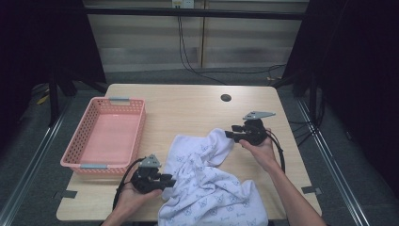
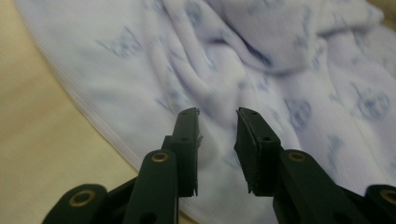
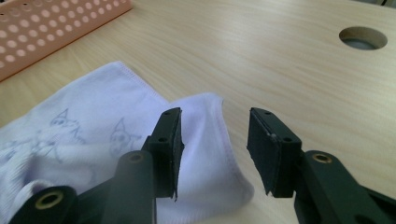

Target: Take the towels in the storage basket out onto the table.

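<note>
A white towel (image 1: pixel 207 183) with a small blue print lies crumpled on the wooden table, from its middle to its front edge. My left gripper (image 1: pixel 171 181) is at the towel's left edge, pointing right. In the left gripper view the towel (image 2: pixel 154 60) lies just beyond that gripper (image 2: pixel 217 112), whose jaws stand open with a gap and nothing pinched. My right gripper (image 1: pixel 228 135) is at the towel's far corner, pointing left. In the right gripper view my right gripper (image 3: pixel 215 112) is open over the towel's corner (image 3: pixel 205 154), and its pads do not press on the fabric.
A pink perforated basket (image 1: pixel 84 129) stands at the table's left side, and its wall (image 3: pixel 51 28) appears in the right gripper view. A round cable hole (image 1: pixel 226 98) is at the back of the table (image 1: pixel 188 106). Bare wood lies behind and right of the towel.
</note>
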